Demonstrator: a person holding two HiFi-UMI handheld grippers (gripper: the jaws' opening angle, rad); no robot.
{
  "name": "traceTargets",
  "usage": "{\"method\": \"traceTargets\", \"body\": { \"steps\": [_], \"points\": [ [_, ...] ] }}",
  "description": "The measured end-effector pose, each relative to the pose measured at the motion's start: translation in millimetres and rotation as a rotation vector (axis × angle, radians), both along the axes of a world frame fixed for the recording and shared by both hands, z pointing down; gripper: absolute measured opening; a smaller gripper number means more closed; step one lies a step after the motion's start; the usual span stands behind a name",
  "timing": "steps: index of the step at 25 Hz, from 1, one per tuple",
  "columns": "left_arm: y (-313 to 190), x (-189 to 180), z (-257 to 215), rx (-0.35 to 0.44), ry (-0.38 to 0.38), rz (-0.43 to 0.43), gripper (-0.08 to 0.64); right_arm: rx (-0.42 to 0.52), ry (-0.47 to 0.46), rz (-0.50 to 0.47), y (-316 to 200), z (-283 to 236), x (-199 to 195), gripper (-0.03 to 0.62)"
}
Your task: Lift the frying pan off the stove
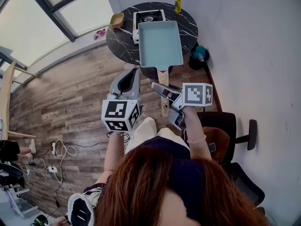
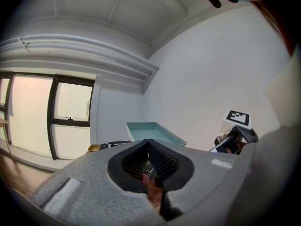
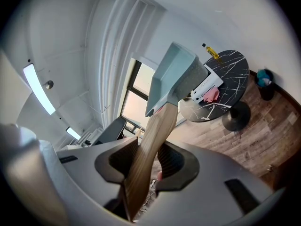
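Your right gripper (image 3: 149, 160) clamps the wooden handle (image 3: 151, 133) so the teal frying pan (image 1: 160, 44) hangs lifted, clear above the stove (image 1: 148, 18) on the desk (image 1: 121, 44), while your left gripper (image 2: 149, 166) hovers closed, empty.

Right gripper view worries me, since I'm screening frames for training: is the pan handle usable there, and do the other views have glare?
Right gripper view: frying pan handle reasonably sharp, though fisheye bends the walls and the corners go black. Left gripper view: window glares pale, edges vignetted. Head view: windows washed out, hair in front soft.
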State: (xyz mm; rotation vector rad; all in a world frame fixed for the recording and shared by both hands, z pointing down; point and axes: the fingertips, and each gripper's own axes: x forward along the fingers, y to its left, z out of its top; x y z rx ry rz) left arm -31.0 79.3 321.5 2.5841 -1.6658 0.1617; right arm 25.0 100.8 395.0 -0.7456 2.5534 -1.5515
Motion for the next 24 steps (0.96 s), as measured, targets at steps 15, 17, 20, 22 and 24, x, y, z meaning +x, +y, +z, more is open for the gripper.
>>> {"method": "traceTargets", "body": {
  "steps": [15, 17, 20, 22, 24],
  "points": [
    [0.1, -3.3, 0.9, 0.001, 0.003, -0.006, 0.012, 0.004, -0.004, -0.02, 0.1, 0.2, -6.0, 0.143],
    [0.3, -4.0, 0.7, 0.001, 0.002, -0.006, 0.012, 0.003, -0.01, -0.02, 0.1, -0.1, -6.6, 0.146],
    [1.1, -4.5, 1.0, 0.002, 0.002, -0.005, 0.012, 0.006, -0.015, -0.018, 0.6, 0.1, -6.9, 0.146],
    [1.5, -4.9, 1.0, 0.004, 0.003, -0.004, 0.012, 0.011, -0.012, -0.018, 1.3, 0.5, -7.1, 0.146],
    [1.4, -5.2, 0.6, 0.007, 0.003, -0.004, 0.012, 0.015, -0.009, -0.018, 1.7, 0.4, -7.3, 0.146]
  ]
}}
